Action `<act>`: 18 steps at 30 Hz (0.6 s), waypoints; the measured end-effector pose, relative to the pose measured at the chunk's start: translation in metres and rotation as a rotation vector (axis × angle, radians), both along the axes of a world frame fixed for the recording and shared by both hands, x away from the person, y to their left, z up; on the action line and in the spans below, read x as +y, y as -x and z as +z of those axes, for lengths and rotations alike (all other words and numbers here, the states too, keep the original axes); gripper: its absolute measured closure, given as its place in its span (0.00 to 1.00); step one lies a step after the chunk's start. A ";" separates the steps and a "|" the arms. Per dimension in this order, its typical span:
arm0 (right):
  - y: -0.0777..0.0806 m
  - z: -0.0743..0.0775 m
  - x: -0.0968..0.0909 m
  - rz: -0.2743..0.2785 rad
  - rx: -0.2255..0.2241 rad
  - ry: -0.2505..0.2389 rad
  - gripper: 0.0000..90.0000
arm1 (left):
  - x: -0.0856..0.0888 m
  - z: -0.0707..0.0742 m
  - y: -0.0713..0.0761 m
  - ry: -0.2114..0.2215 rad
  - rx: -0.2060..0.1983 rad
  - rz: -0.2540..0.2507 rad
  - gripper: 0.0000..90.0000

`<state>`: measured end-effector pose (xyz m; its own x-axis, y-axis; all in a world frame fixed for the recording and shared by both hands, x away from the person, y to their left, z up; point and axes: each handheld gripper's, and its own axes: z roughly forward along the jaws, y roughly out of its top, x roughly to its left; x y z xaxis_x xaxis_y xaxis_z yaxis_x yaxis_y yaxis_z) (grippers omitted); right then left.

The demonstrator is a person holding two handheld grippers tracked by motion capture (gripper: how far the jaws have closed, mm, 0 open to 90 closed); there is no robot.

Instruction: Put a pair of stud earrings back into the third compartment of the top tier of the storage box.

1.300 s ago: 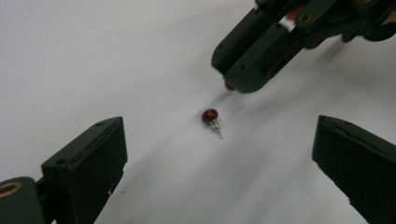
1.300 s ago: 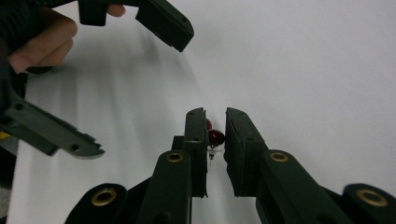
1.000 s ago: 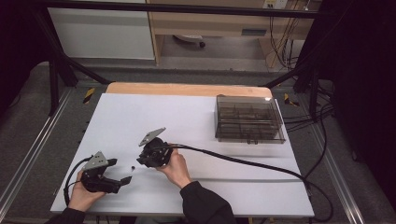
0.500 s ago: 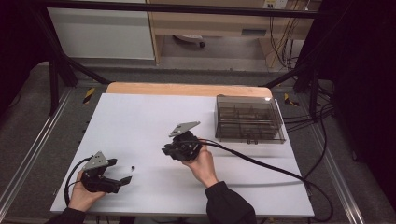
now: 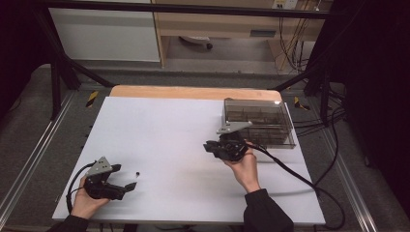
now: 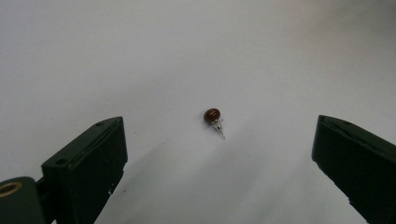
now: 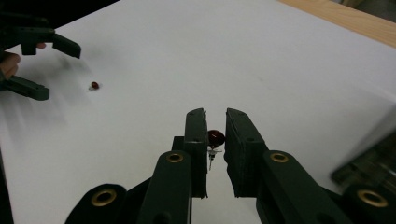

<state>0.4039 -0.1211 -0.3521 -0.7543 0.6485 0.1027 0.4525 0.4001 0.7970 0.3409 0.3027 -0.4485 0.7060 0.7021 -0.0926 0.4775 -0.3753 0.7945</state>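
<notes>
The right gripper (image 7: 215,135) is pinching a small dark red stud earring (image 7: 215,138) between its two black jaws, the thin metal post hanging just below the pads, and in the high view the right hand (image 5: 244,166) is holding it above the white table (image 5: 164,125), just beside the clear compartment box (image 5: 261,123) that is sitting near the table's far right corner. Towards the near left corner, the left gripper (image 5: 126,186) is resting low with its jaws spread wide and nothing between them, and a second red stud earring (image 6: 213,115) is lying on the bare table just in front of them, untouched. Judging by this, the work is looking roughly half done: one earring is lifted and close to the box but not yet placed inside, and the other is waiting to be picked up. The box's dividers are showing through its smoky walls, but whether any compartment is holding anything is hard to make out, and its nearest corner is blurring at the right gripper view's edge
</notes>
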 end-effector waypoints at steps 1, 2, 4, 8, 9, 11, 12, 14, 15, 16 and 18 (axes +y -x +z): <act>0.000 0.001 -0.005 -0.008 -0.001 -0.002 0.88 | 0.000 0.000 0.000 0.000 0.001 0.000 0.04; 0.000 0.001 -0.012 -0.020 -0.004 -0.004 0.88 | 0.000 0.000 0.000 0.000 0.001 0.000 0.04; 0.001 0.003 -0.025 -0.046 -0.006 -0.010 0.88 | 0.000 0.000 0.000 0.000 0.001 0.000 0.04; 0.002 0.007 -0.050 -0.093 -0.013 -0.019 0.88 | 0.000 0.000 0.000 -0.001 0.001 0.000 0.04; 0.002 0.008 -0.055 -0.108 -0.014 -0.022 0.88 | 0.000 0.000 0.000 -0.001 0.001 0.001 0.04; 0.002 0.010 -0.068 -0.135 -0.018 -0.025 0.88 | 0.000 0.000 0.000 -0.001 0.002 0.000 0.04; 0.001 0.010 -0.073 -0.146 -0.019 -0.026 0.88 | -0.001 0.000 0.000 -0.001 0.001 0.000 0.04; 0.001 0.012 -0.082 -0.165 -0.018 -0.030 0.88 | -0.001 0.000 0.000 -0.002 0.002 -0.001 0.04; 0.000 0.012 -0.086 -0.177 -0.020 -0.031 0.88 | -0.001 0.000 0.000 -0.001 0.002 0.000 0.04; 0.000 0.012 -0.091 -0.186 -0.017 -0.030 0.88 | -0.001 0.000 0.000 -0.001 0.001 0.000 0.04; -0.002 0.011 -0.098 -0.207 -0.016 -0.029 0.88 | 0.000 0.000 0.000 -0.002 0.001 0.000 0.04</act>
